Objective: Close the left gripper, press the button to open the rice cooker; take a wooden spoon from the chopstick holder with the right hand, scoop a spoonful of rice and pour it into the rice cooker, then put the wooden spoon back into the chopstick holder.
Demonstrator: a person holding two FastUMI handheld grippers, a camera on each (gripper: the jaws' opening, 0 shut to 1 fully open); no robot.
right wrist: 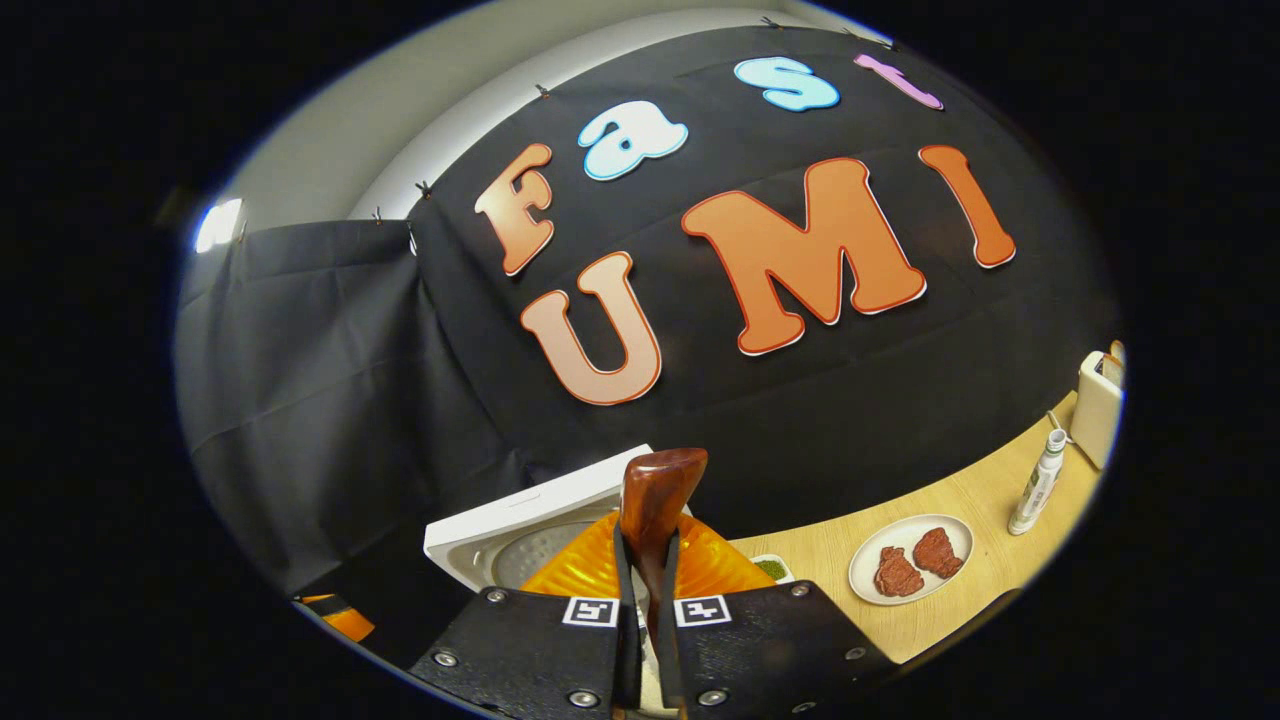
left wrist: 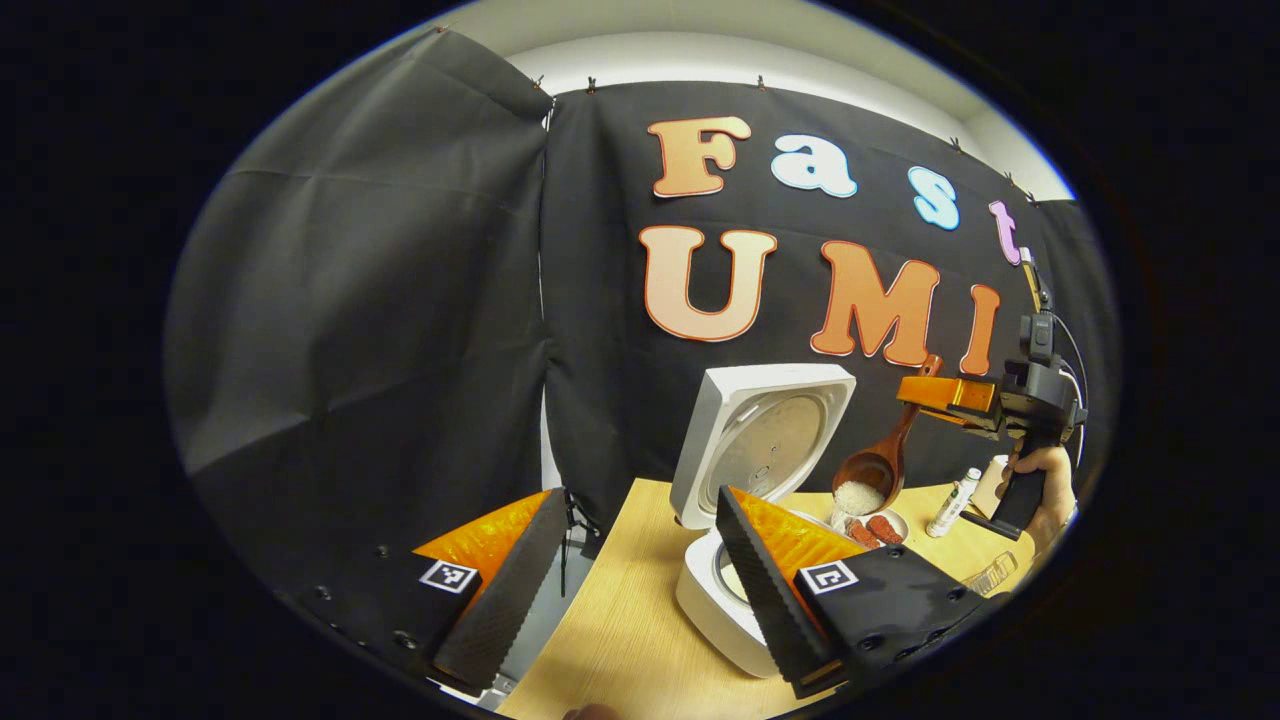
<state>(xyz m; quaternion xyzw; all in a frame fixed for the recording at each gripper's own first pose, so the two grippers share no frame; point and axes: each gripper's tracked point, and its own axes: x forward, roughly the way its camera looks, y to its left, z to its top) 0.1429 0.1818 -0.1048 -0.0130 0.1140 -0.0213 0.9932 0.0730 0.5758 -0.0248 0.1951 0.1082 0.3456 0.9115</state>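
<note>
Right gripper [right wrist: 645, 600] clamped on spoon [left wrist: 880, 460] handle, bowl heaped with rice [left wrist: 858, 497], held just right of open cooker [left wrist: 745, 520], left gripper [left wrist: 625, 575] spread wide, empty, near cooker's front.

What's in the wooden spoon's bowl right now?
In the left gripper view the wooden spoon, shut in the right tool, carries a heap of white rice. The bowl's floor under the heap is covered.

Black cloth wall [left wrist: 380, 300], pale wooden table [left wrist: 620, 620], white ceiling [right wrist: 330, 150]
</note>
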